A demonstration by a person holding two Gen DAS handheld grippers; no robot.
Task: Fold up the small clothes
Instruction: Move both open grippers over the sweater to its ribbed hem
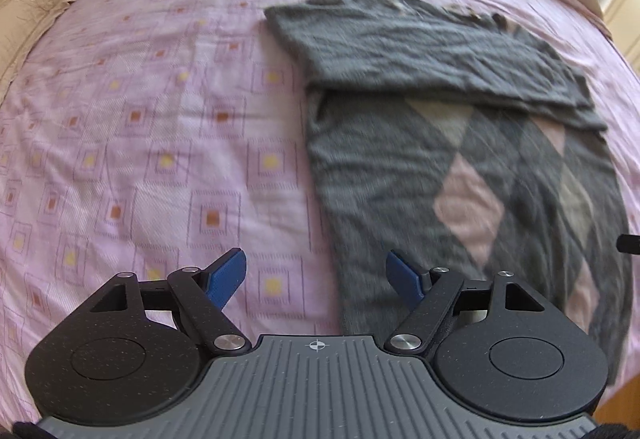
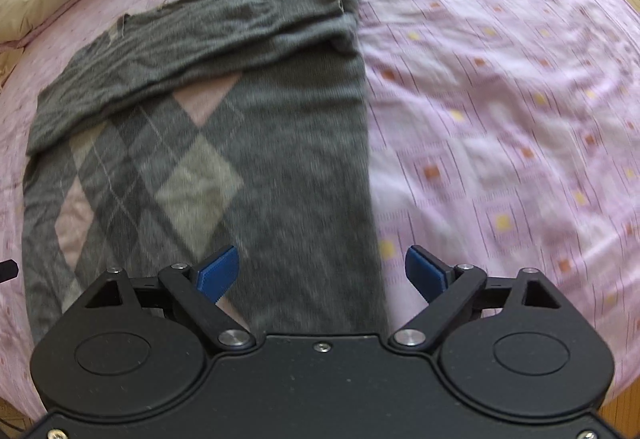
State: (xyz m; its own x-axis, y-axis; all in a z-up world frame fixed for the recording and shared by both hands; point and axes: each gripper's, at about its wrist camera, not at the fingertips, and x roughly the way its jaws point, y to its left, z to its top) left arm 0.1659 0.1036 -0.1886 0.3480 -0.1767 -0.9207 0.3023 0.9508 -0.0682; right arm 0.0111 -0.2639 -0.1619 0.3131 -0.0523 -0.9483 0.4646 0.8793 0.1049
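In the left wrist view, the grey argyle sweater fills the right half of the frame, lying flat on the pink patterned bedspread. Its sleeves are already folded across the chest in a band at upper centre. The left gripper hangs at the bottom of the frame with its blue fingers spread wide and empty, straddling the sweater's near left edge.

In the right wrist view, the sweater sits in the left and centre of the frame, its straight right edge running down the middle. The right gripper is likewise splayed and holds nothing, straddling that edge near the hem.

The next fold looks to be hem up toward the shoulders. To do it well, I'd say each gripper should pinch both layers at its own hem corner, level with the other. They should then lift together so the edges stay square and the sleeve band isn't dragged loose.
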